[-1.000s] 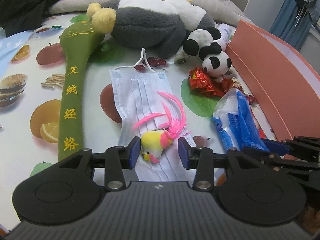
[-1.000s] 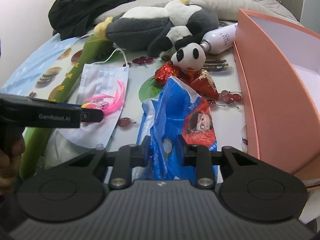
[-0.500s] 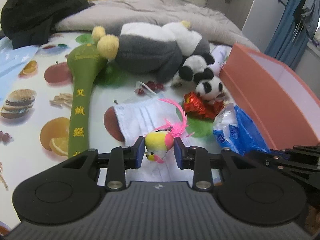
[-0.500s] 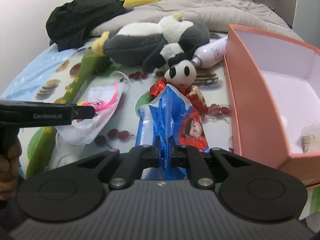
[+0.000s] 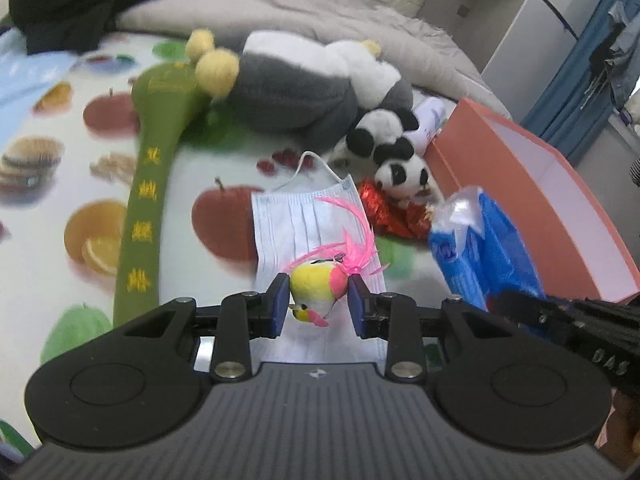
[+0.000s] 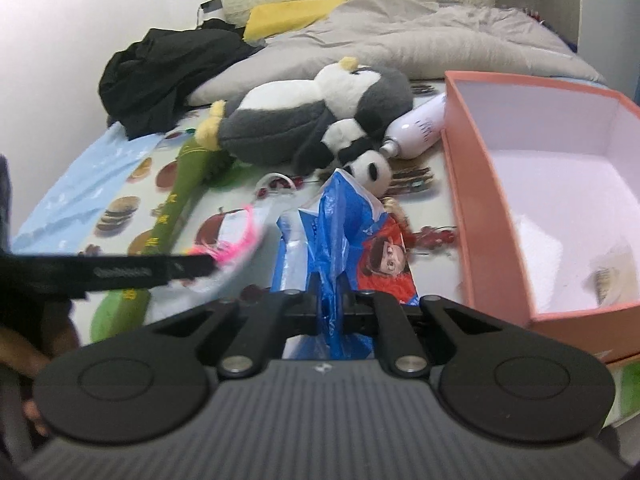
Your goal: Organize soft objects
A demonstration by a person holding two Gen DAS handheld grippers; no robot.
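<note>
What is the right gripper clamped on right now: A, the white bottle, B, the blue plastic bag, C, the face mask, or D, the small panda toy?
B: in the right wrist view the right gripper is shut on the blue plastic bag, whose film bunches up between its closed jaws.

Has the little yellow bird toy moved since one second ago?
Yes. The yellow bird toy was lying on the face mask; now it is lifted off it.

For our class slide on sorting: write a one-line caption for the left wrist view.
Left hand-held gripper grips a yellow-pink toy bird above a face mask.
</note>
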